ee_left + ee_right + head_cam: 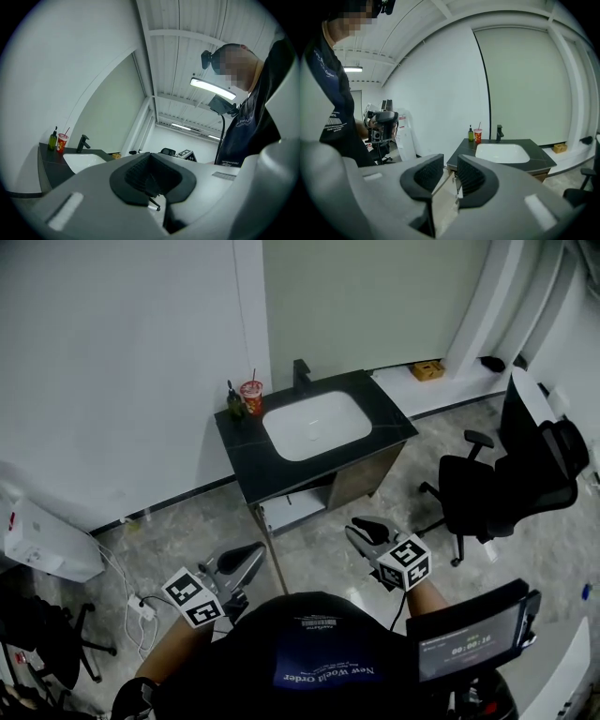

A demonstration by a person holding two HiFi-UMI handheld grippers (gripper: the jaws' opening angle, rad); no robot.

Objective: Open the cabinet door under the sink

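The sink cabinet has a black counter [246, 463] and a white basin [314, 425]. Its left door [269, 545] stands swung out toward me, seen almost edge-on, and shows a pale inside [292, 509]. The right door [367, 474] is flat against the cabinet. My left gripper [251, 554] hangs just left of the open door's edge, pads together and empty. My right gripper [361, 529] floats in front of the cabinet with a narrow gap between its pads. In the right gripper view the wooden door [443, 199] shows beyond the right gripper [450, 171], apart from it.
A red cup [251, 392], a green bottle [232, 401] and a black faucet [301, 373] stand at the back of the counter. A black office chair [497, 484] is at the right. A white appliance [47, 540] and a power strip [141, 607] lie left.
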